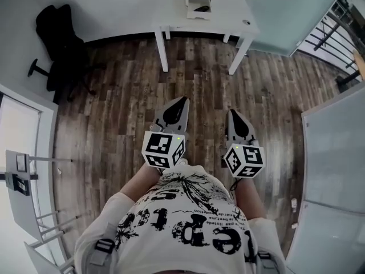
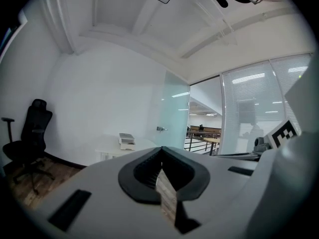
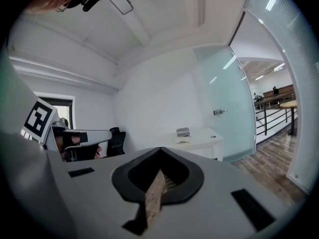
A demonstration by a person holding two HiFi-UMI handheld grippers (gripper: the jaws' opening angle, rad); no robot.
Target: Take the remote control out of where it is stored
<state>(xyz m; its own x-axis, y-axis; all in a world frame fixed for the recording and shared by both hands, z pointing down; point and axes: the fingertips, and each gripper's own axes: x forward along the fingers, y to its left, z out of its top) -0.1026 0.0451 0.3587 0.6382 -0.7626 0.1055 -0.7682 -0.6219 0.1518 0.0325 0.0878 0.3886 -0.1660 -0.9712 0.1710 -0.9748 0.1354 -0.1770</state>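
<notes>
I judge this to be the approach, before any real work on the task: I stand on the wood floor (image 1: 114, 96) well apart from the white table (image 1: 228, 13), which lies at twelve o'clock in the head view. My left gripper (image 1: 182, 101) and my right gripper (image 1: 232, 114) point ahead, side by side. Each gripper's own view shows its jaws pressed together with nothing between them. On the table sits a small white storage box (image 1: 198, 1) whose lower drawer looks pulled out. The dark shape (image 1: 201, 8) in it is probably the remote control, though it is too small for me to be sure. The next move calls for closing the gap to the table, bringing one gripper level with the drawer, parting its jaws and taking the dark thing by its narrow sides. The other gripper may have to steady the light box. From the gripper views the box is only a pale block on the tabletop and its contents cannot be seen. At ten o'clock a black office chair (image 1: 57, 39) stands by the wall, clear of my path. My own arms are mostly hidden beneath my shirt (image 1: 188, 221).
</notes>
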